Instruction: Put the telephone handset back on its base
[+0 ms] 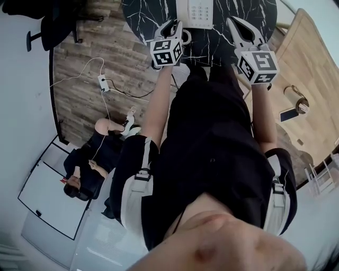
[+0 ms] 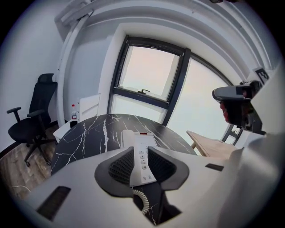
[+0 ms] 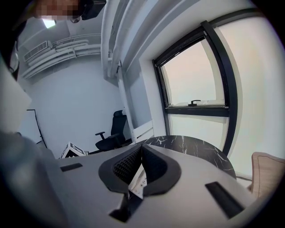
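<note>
A white telephone (image 1: 194,13) sits on the round black marble table (image 1: 143,16) at the top of the head view. Its handset (image 2: 128,137) lies along the left side of the keypad base (image 2: 143,156), and the coiled cord (image 2: 141,200) trails toward me. My left gripper (image 1: 172,25) hovers at the phone's near left edge. In its own view, the left gripper (image 2: 141,153) shows a narrow gap between the jaws; the keypad is visible through it and nothing is pinched. My right gripper (image 1: 237,24), to the right of the phone, has its tips together; the right gripper (image 3: 141,147) holds nothing.
A black office chair (image 2: 33,120) stands left of the table and a light wooden table (image 1: 310,74) lies to the right. On the wood floor are a power strip with cables (image 1: 103,82) and a seated person (image 1: 90,164).
</note>
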